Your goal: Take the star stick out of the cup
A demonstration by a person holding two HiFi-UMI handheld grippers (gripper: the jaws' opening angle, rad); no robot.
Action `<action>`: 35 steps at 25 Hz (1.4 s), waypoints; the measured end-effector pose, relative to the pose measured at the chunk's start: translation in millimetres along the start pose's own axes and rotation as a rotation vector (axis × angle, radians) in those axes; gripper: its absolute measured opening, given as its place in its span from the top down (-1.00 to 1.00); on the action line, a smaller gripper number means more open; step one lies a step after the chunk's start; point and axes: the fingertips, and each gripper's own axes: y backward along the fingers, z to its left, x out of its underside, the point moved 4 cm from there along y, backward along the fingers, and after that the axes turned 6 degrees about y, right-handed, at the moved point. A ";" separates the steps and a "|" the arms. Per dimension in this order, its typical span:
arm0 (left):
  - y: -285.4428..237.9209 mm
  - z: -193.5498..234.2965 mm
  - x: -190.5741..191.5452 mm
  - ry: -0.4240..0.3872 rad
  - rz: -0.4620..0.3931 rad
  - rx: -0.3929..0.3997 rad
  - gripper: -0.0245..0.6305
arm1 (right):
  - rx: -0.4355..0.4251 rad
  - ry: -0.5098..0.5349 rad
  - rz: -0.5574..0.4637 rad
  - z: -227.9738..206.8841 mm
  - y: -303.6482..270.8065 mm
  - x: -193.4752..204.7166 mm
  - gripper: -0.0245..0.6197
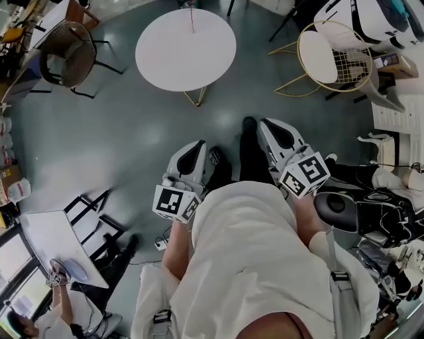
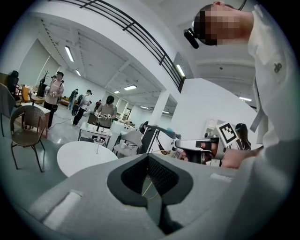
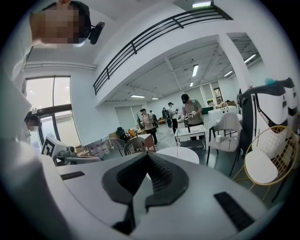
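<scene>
The star stick (image 1: 193, 18) is a thin red line standing near the far edge of a round white table (image 1: 185, 56); its cup is too small to make out in the head view. In the left gripper view the cup with the stick (image 2: 98, 143) stands on that table (image 2: 77, 159), far ahead. The right gripper view shows the stick (image 3: 177, 140) on the table (image 3: 183, 153) too. My left gripper (image 1: 196, 148) and right gripper (image 1: 270, 124) are held close to my body, well short of the table. Both have their jaws closed together with nothing between them.
A brown wicker chair (image 1: 66, 53) stands left of the round table and a gold wire chair (image 1: 328, 56) to its right. A person sits at a white desk (image 1: 50, 242) at lower left. Several people stand by tables in the background (image 3: 190, 110). Equipment crowds the right side (image 1: 391, 212).
</scene>
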 end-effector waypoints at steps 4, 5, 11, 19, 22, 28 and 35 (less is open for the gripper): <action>-30.2 -2.4 -2.6 -0.011 0.020 -0.024 0.90 | 0.006 0.021 0.013 -32.1 -3.6 -5.8 0.90; -36.7 -1.4 -5.4 -0.010 0.017 -0.035 0.90 | -0.008 0.019 0.006 -38.3 -6.7 -9.4 0.90; -63.8 -4.4 -27.3 -0.025 -0.019 -0.053 0.90 | -0.077 0.020 -0.044 -60.8 -32.4 -32.9 0.90; -127.5 -22.9 -55.8 -0.056 -0.053 -0.104 0.90 | -0.159 0.026 -0.073 -121.5 -55.3 -65.1 0.90; -145.6 -25.1 -60.7 -0.060 -0.063 -0.129 0.90 | -0.192 0.035 -0.080 -140.8 -63.3 -69.5 0.90; -183.0 -32.5 -58.4 -0.042 -0.074 -0.171 0.90 | -0.242 0.037 -0.050 -175.8 -71.1 -71.4 0.90; -220.5 -43.4 -52.5 -0.019 -0.081 -0.222 0.90 | -0.347 0.049 0.001 -202.7 -71.8 -65.3 0.90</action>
